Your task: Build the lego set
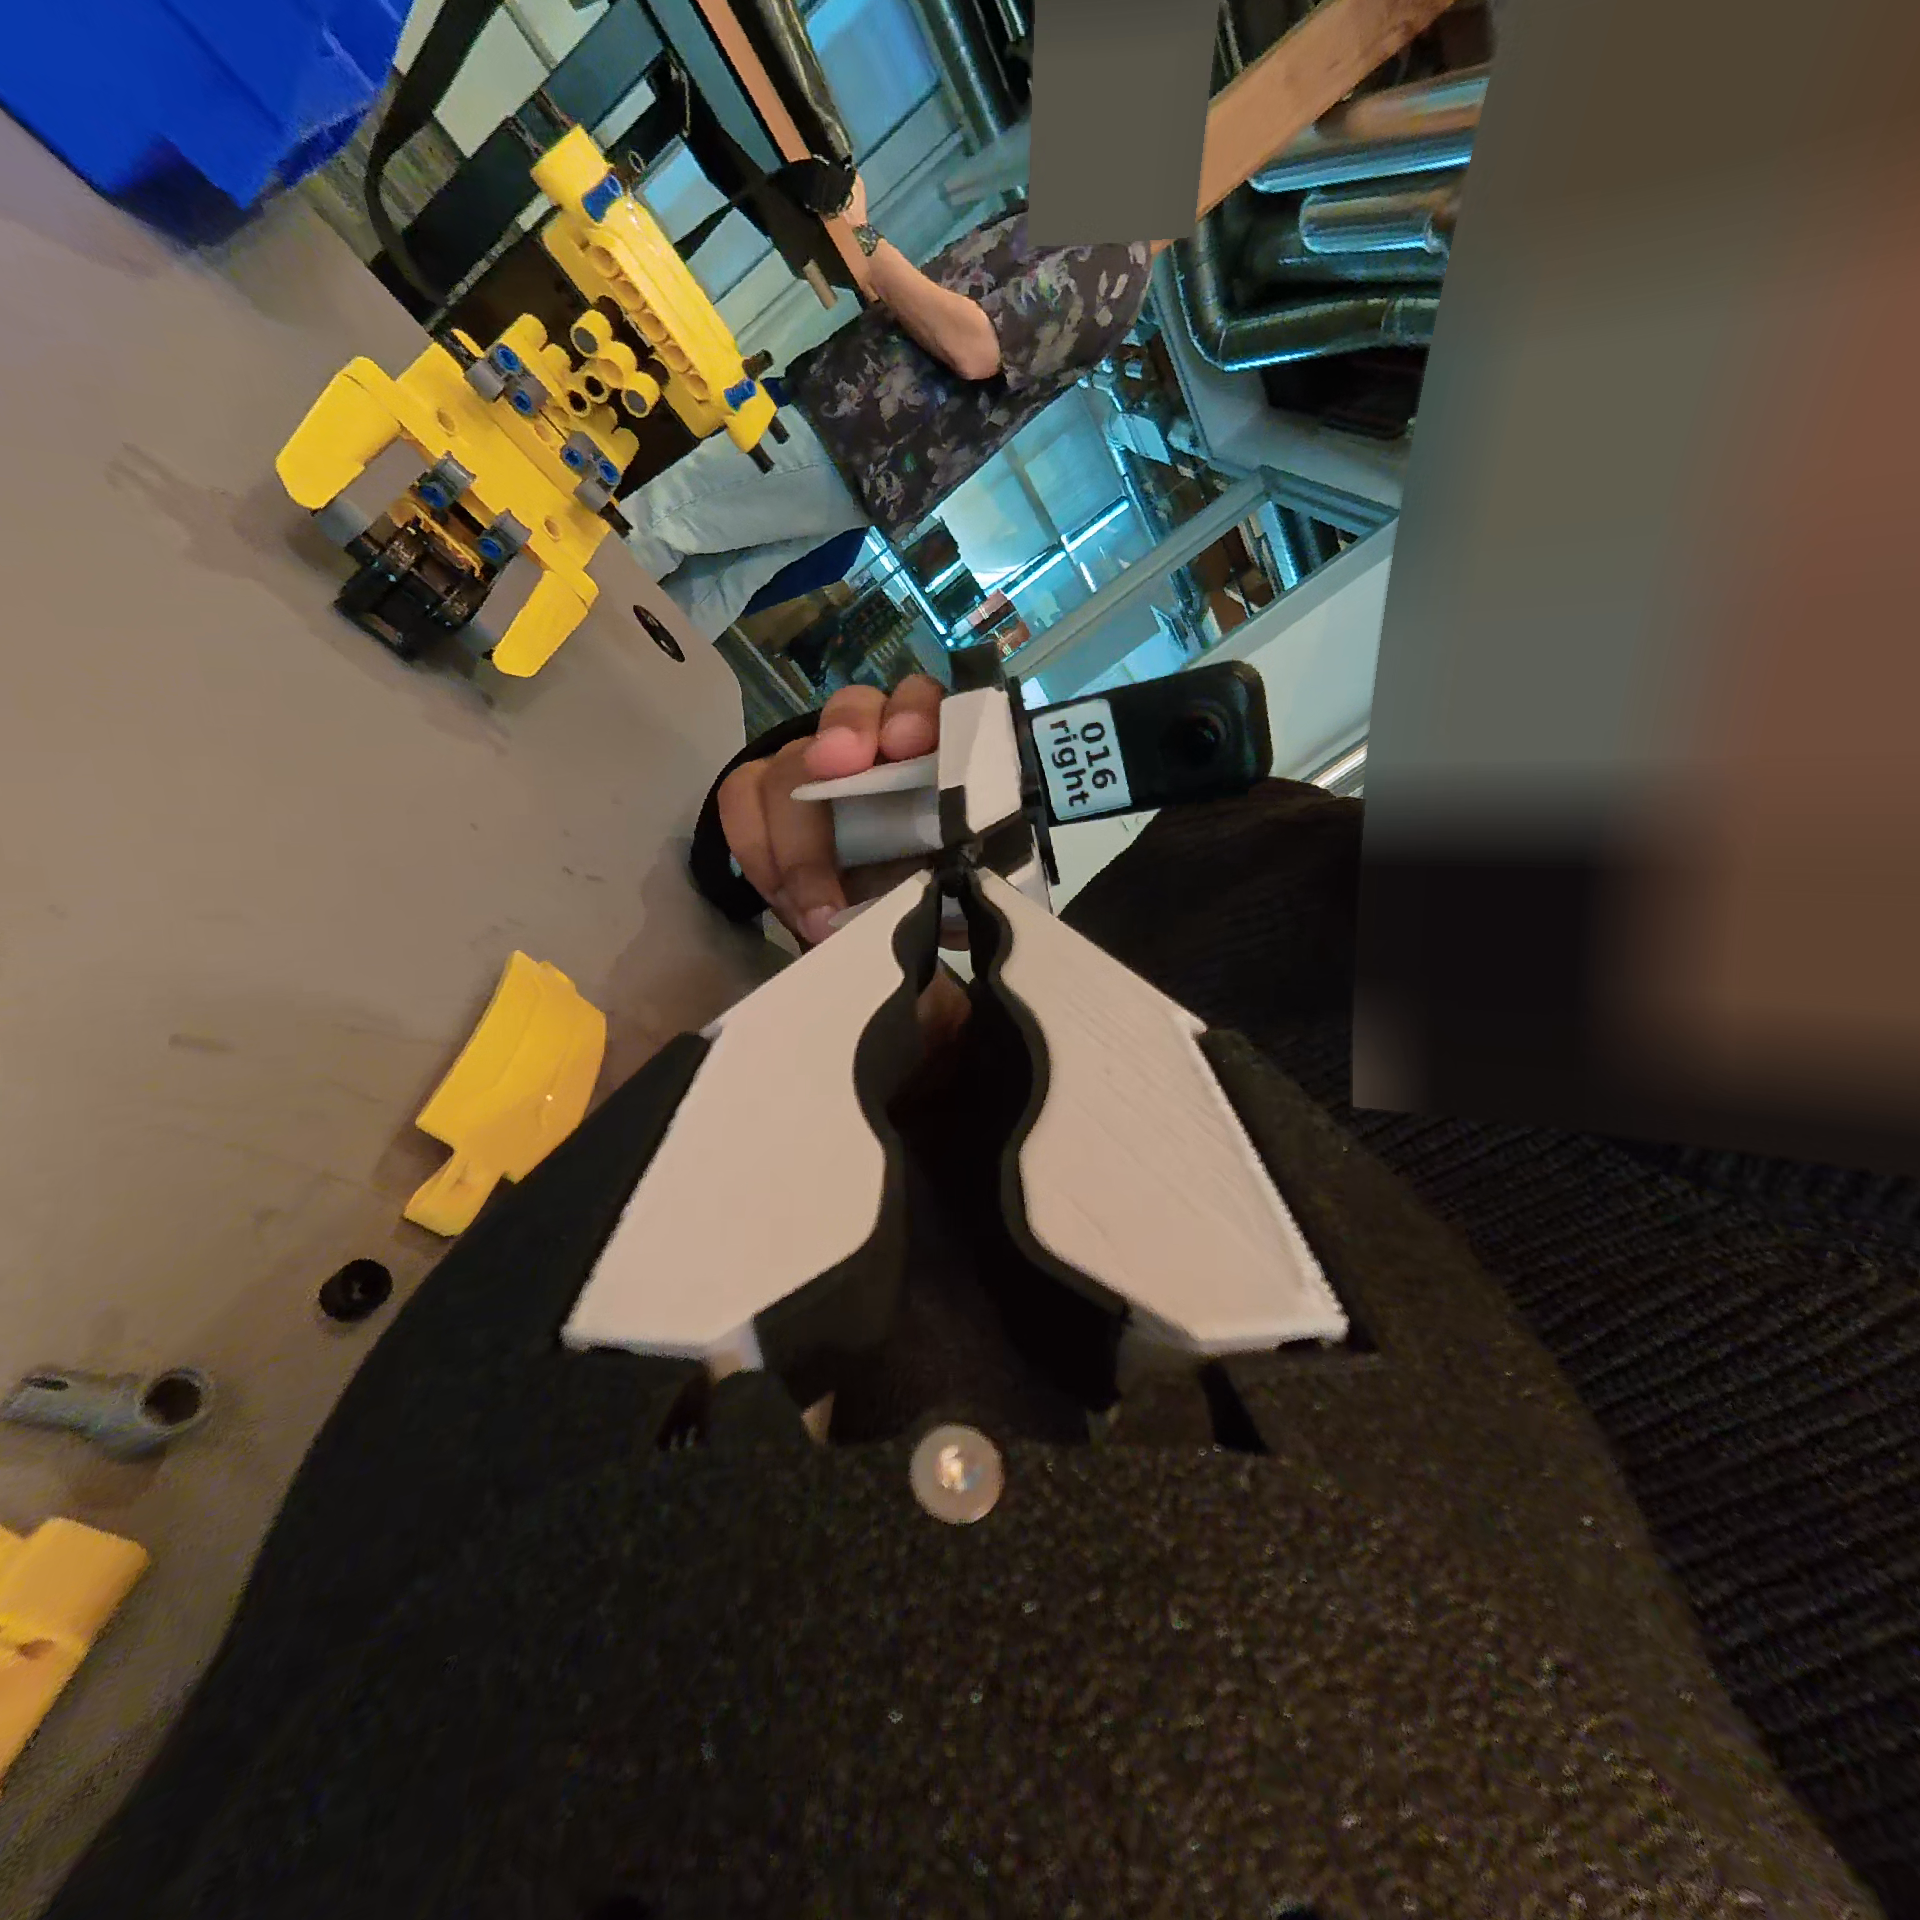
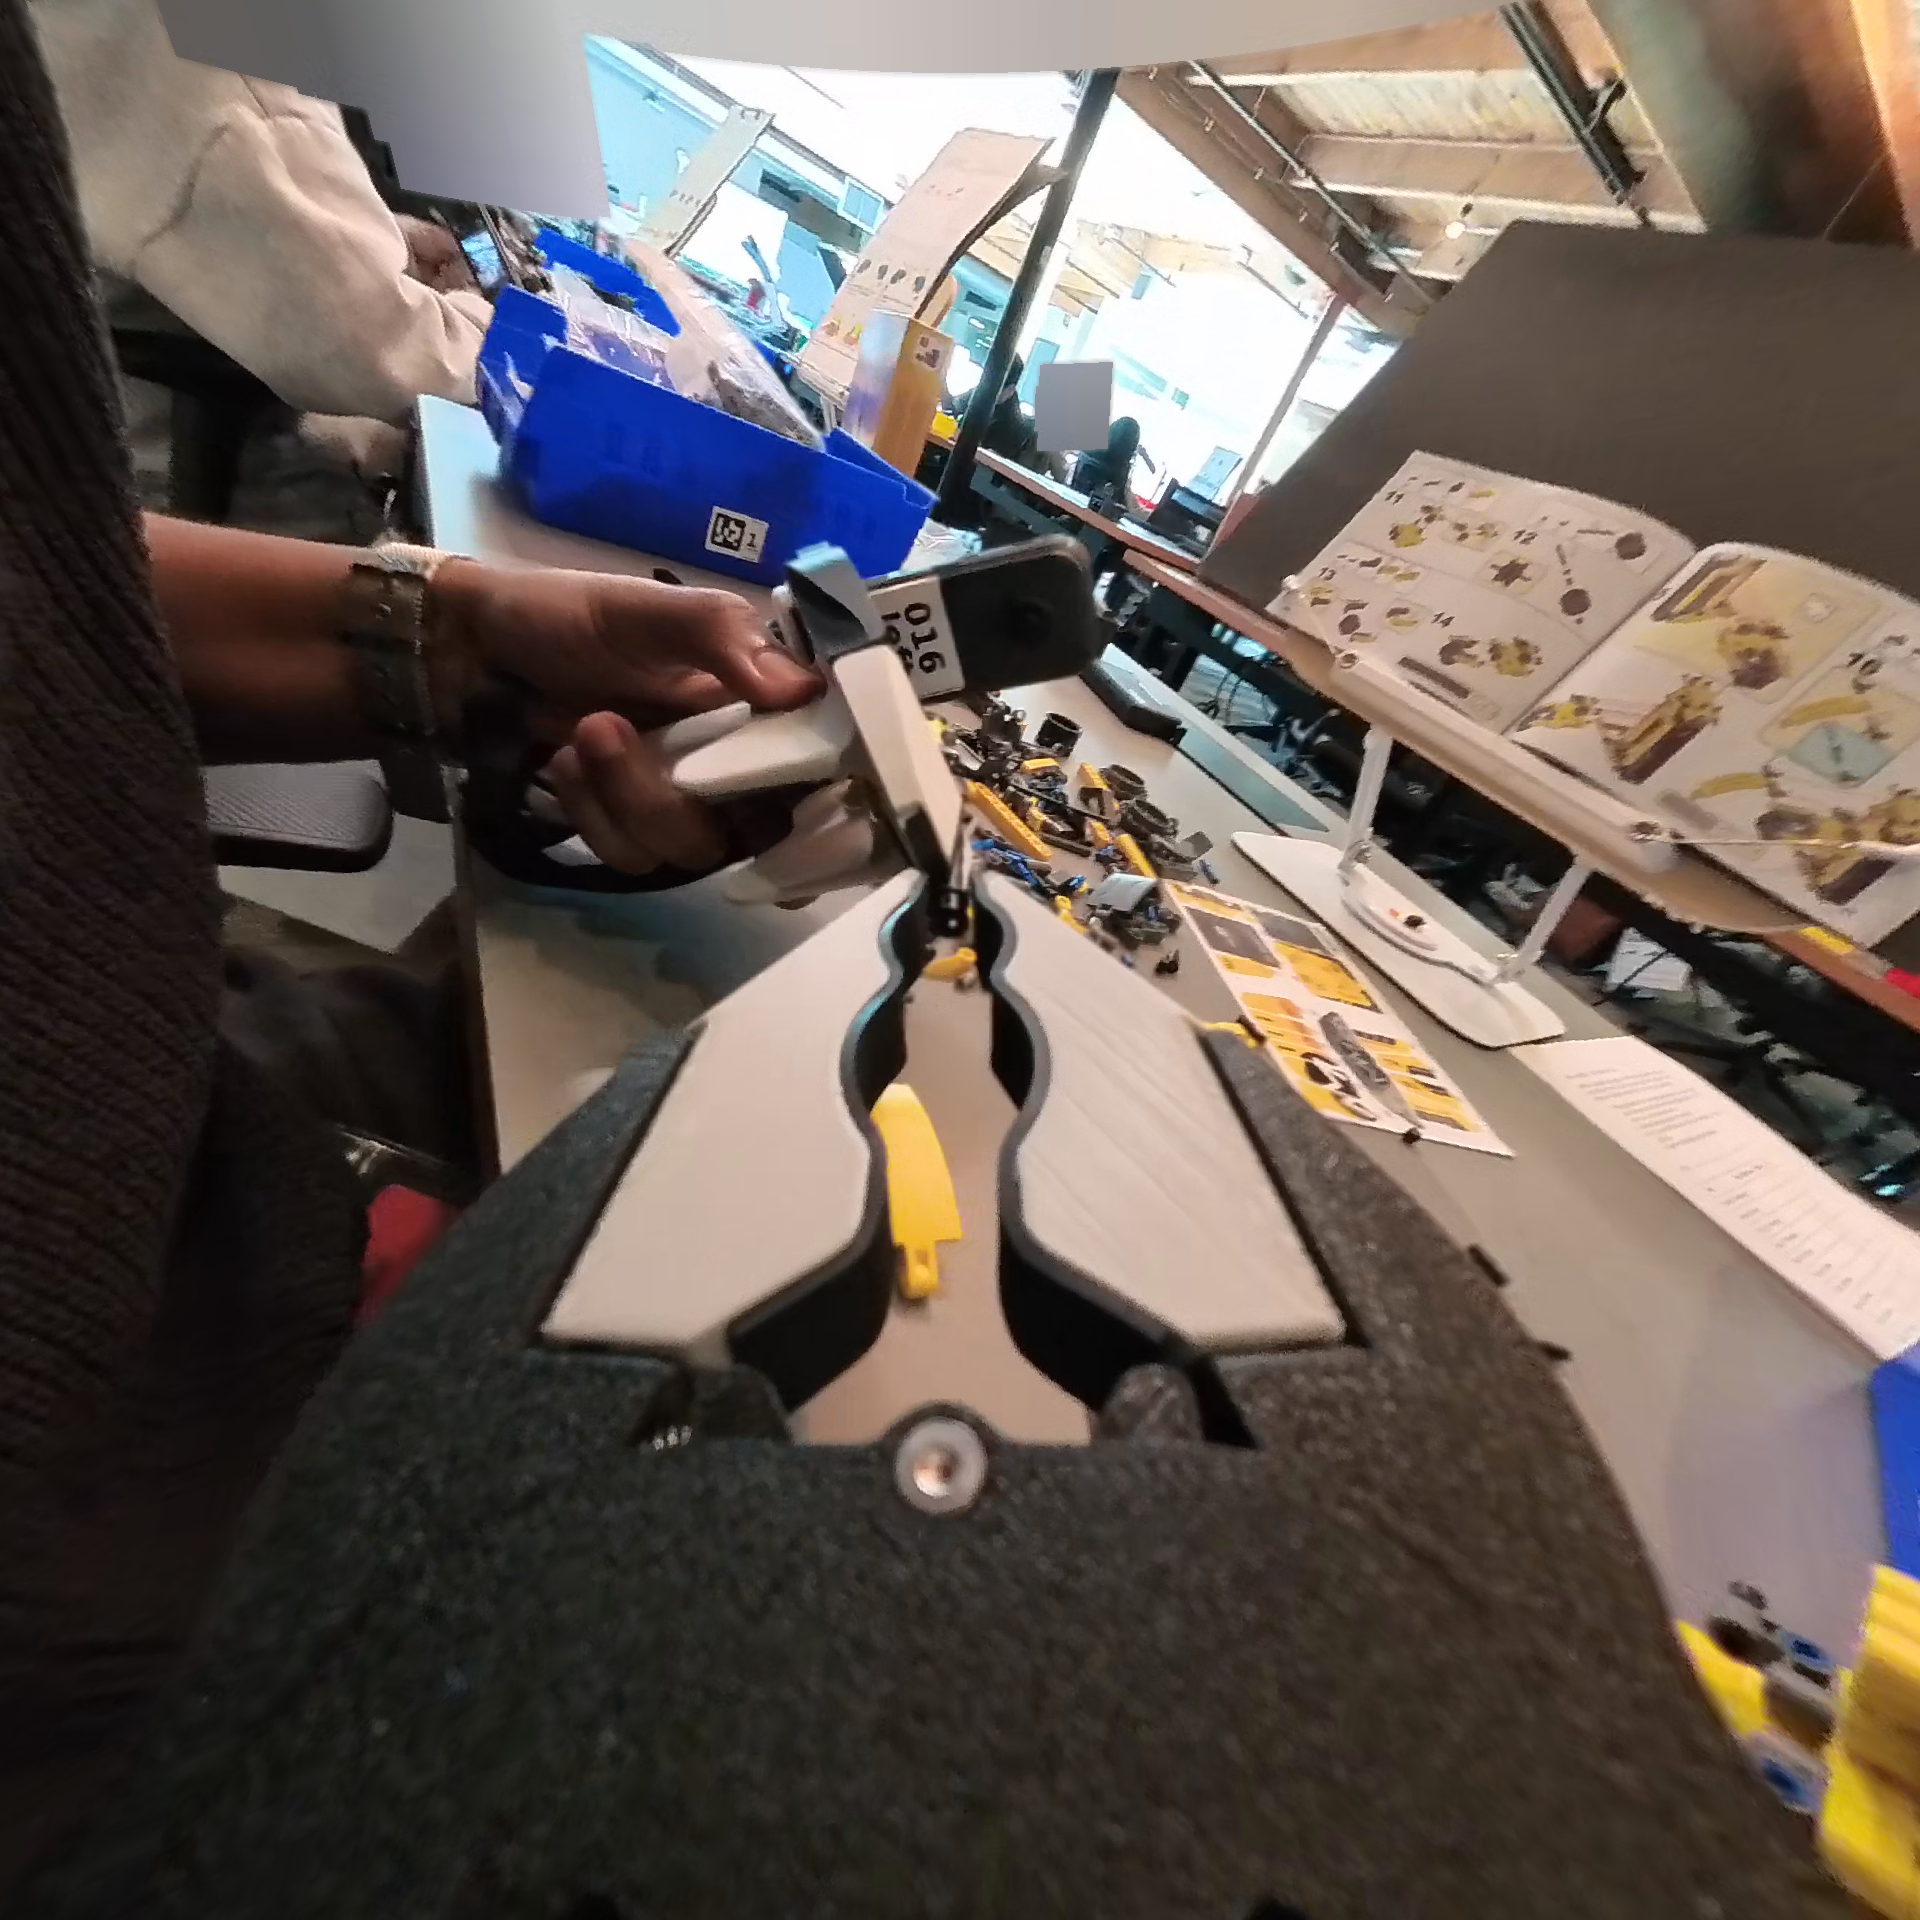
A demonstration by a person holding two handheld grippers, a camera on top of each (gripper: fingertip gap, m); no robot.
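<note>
the left hand-held gripper [image 1: 954,883] and right hand-held gripper [image 2: 951,902] meet tip to tip off the table [image 1: 260,831] edge, both clenched on one small black pin [image 2: 948,902]: light, stiff, easily dropped; best pinched mid-shaft.

**Two tongs meet tip to tip over a small black part**

The right tongs [image 2: 954,914] have their tips closed on a small black part [image 2: 948,902], and the left tongs [image 2: 940,873] come in from the left to the same piece, held by a hand [image 2: 644,644]. Below, on the grey table [image 2: 1621,1288], lies a curved yellow piece [image 2: 920,1184]. Farther back sit a heap of loose parts [image 2: 1081,821], a yellow leaflet [image 2: 1330,1029], a blue bin [image 2: 665,468] at the far left edge, and an open instruction book [image 2: 1621,644] on a white stand [image 2: 1392,925].
</note>
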